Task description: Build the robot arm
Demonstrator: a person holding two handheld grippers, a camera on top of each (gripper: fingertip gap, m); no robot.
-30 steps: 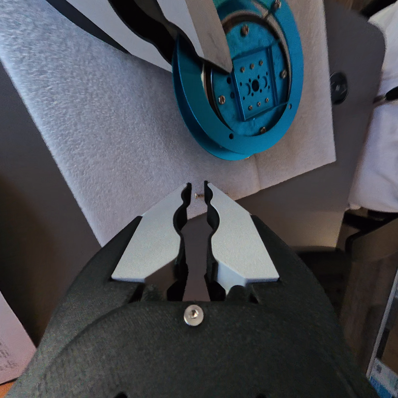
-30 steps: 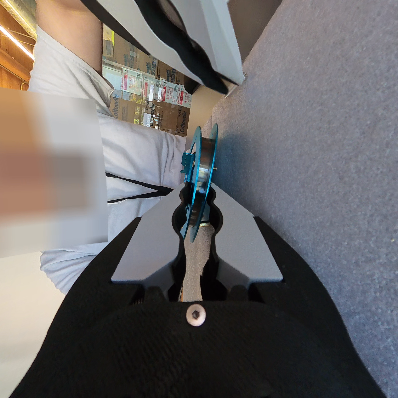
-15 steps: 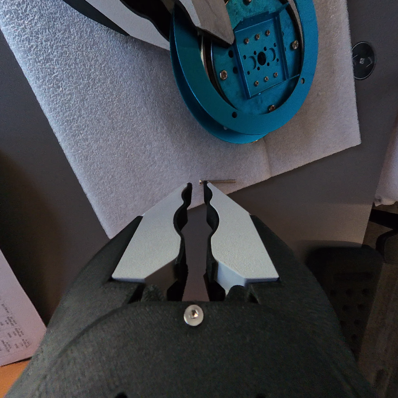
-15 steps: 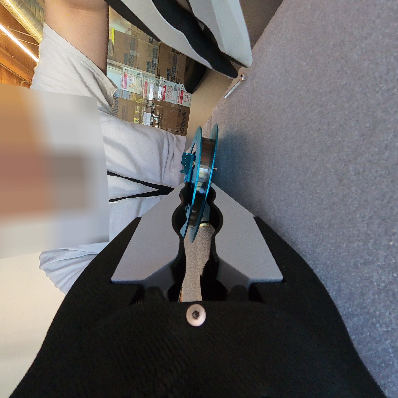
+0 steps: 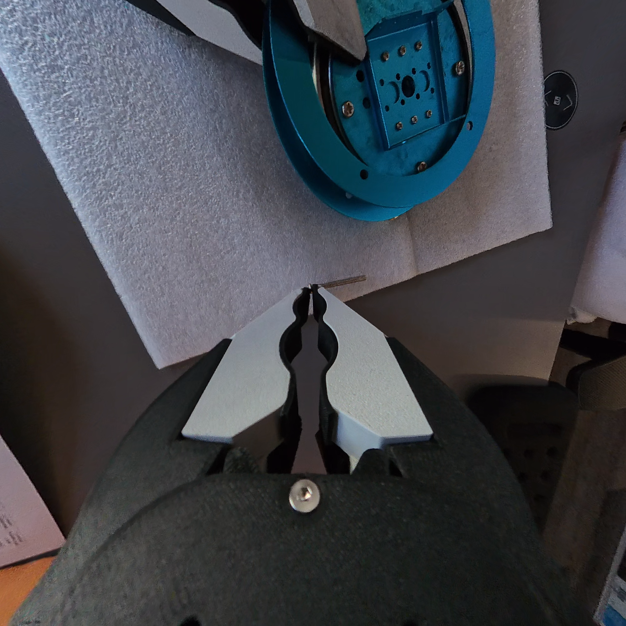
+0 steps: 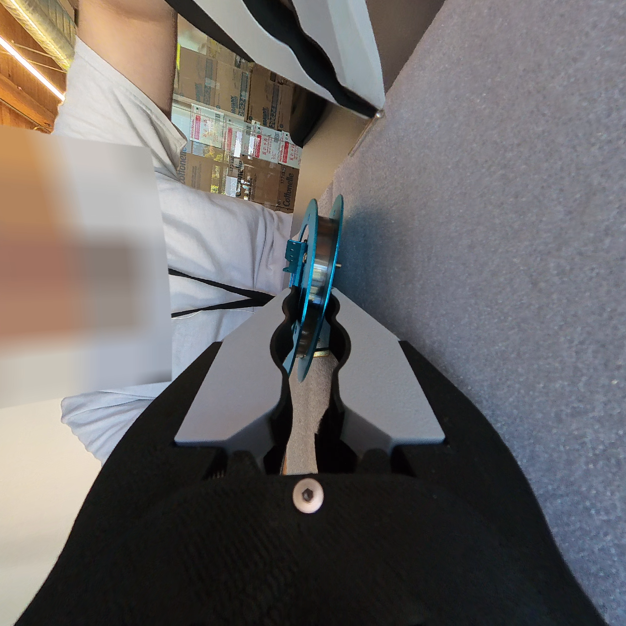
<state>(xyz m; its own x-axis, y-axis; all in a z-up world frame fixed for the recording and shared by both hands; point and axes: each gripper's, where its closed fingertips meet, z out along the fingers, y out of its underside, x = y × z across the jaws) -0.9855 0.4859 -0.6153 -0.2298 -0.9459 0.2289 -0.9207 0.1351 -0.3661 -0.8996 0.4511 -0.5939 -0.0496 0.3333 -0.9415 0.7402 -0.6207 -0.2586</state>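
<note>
A blue round metal assembly (image 5: 305,135) of two rings, with a square bracket and small screws, stands tilted on a white foam sheet (image 5: 169,169). My right gripper (image 6: 310,301) is shut on its rim, and it shows edge-on in the right wrist view (image 6: 320,250). The right gripper's fingers (image 5: 335,30) reach in at the top of the left wrist view. A long thin screw (image 5: 342,282) lies at the foam's near edge. My left gripper (image 5: 311,292) is pinched shut on the screw's head. The left gripper also shows in the right wrist view (image 6: 305,57).
The foam sheet (image 6: 508,271) lies on a dark table (image 5: 440,321). A black round disc (image 5: 560,100) sits on the table to the right. A printed paper (image 5: 20,508) lies at the lower left. A person in a white shirt (image 6: 220,237) is close, with stacked cardboard boxes (image 6: 237,101) behind. One gripper's finger ends stand about 10 cm off the other's. My right gripper's tips are some 15 cm from the black round disc (image 5: 560,100).
My left gripper's tips have closed on the screw's head; before, they stood slightly apart beside it. The blue assembly sits higher and nearer in the left wrist view. The right gripper keeps its hold.
</note>
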